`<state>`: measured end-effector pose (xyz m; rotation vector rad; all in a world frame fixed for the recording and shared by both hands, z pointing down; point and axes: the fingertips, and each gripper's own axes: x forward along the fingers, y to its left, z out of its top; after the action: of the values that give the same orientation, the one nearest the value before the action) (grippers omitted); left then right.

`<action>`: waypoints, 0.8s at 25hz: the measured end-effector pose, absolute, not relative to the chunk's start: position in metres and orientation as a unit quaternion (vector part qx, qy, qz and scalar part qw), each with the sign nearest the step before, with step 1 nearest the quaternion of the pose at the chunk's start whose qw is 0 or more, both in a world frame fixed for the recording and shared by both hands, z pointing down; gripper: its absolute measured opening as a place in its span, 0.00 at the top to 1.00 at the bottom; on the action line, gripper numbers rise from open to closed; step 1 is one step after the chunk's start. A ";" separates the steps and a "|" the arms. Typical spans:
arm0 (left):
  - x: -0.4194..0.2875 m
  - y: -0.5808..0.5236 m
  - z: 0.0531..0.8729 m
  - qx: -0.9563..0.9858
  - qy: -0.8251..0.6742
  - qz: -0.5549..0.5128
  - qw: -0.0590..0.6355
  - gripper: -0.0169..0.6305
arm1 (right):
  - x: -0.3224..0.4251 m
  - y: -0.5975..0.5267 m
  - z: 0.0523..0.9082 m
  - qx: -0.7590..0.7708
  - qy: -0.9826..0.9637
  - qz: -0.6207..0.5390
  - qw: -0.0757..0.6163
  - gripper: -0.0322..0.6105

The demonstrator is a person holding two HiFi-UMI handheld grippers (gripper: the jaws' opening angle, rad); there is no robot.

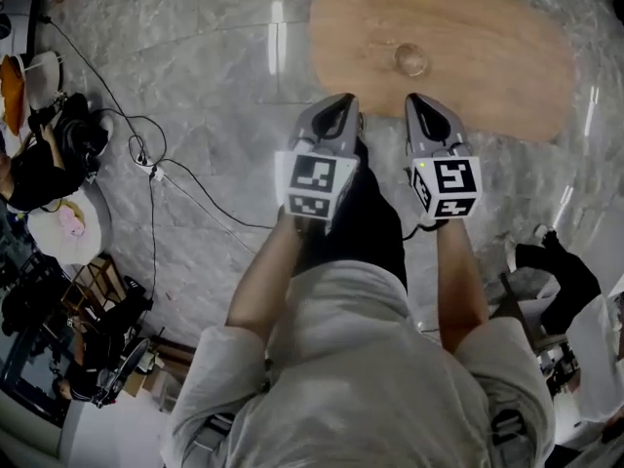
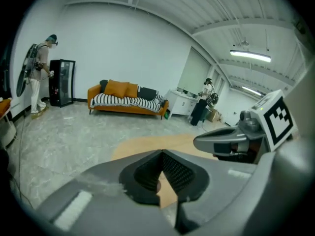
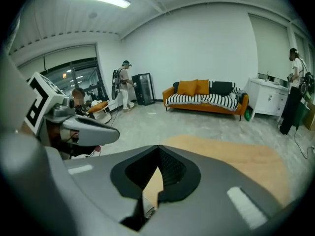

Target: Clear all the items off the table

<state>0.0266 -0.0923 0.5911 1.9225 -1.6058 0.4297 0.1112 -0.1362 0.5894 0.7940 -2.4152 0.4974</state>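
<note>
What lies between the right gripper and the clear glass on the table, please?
Only bare wooden table separates the right gripper and clear glass; the head view shows it.

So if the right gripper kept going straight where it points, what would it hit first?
Probably the wooden table: the right gripper aims at its near edge, close to the small clear item. Height is unclear, so it might pass above.

Small round clear item [image 1: 409, 58] alone on oval wooden table [image 1: 487, 57], left of centre.
</note>
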 end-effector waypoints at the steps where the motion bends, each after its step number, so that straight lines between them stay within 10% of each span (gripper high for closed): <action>1: 0.029 -0.095 0.596 0.731 -0.593 0.171 0.292 0.94 | 0.111 -0.138 0.596 0.289 -0.897 0.187 0.279 0.94; 20: 0.031 -0.122 0.761 0.761 -0.542 0.185 0.306 0.94 | 0.121 -0.162 0.749 0.204 -0.866 0.126 0.439 0.94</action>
<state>0.0314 -0.1223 0.7605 2.0125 -1.4330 0.4908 0.1205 -0.1618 0.7489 0.5071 -2.1522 0.3134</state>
